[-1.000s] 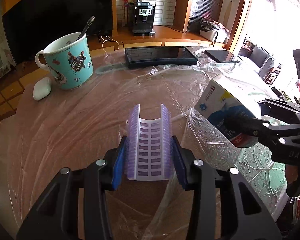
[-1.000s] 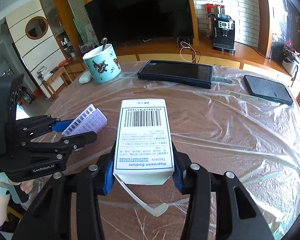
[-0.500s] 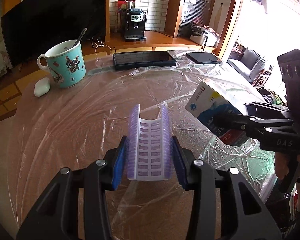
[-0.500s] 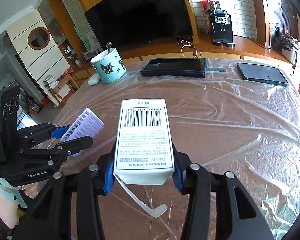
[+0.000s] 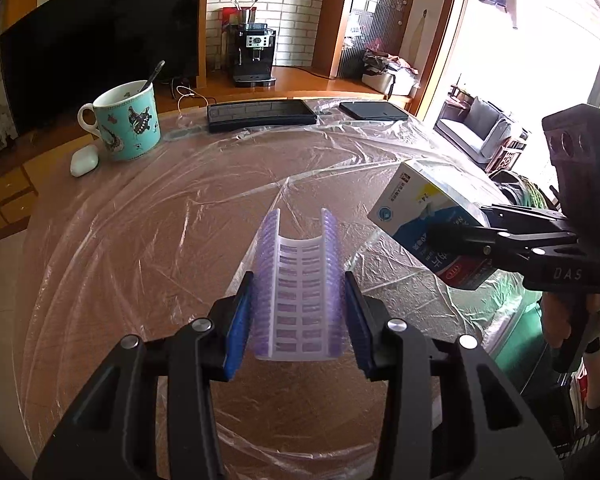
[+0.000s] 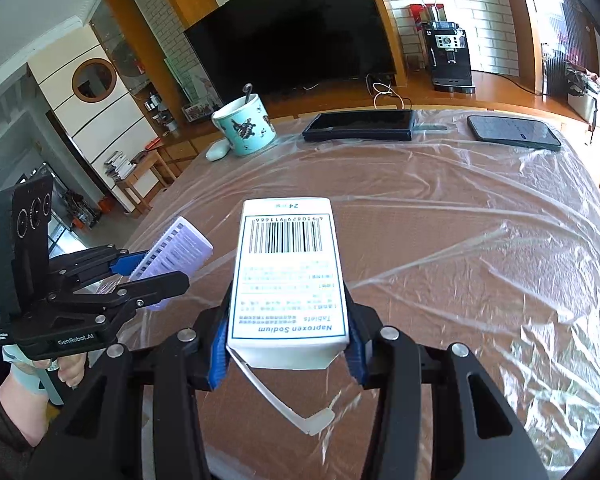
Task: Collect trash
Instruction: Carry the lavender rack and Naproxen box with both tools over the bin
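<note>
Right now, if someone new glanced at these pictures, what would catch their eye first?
Probably the two held pieces of trash: the left gripper clamps a bent purple blister pack, and the right gripper clamps a white tablet box above the plastic-covered table. Next, the teal mug at the far left edge.

Blister sheet [image 5: 298, 292] lilac, white-striped; pill box [image 6: 288, 276] white, black barcode; mug [image 5: 127, 122] turquoise, bird-patterned; fingers [image 5: 237, 322] blue-padded.

both claws drawn back from the mug [image 5: 126, 122], table's near edge [image 5: 260, 454] now showing
</note>
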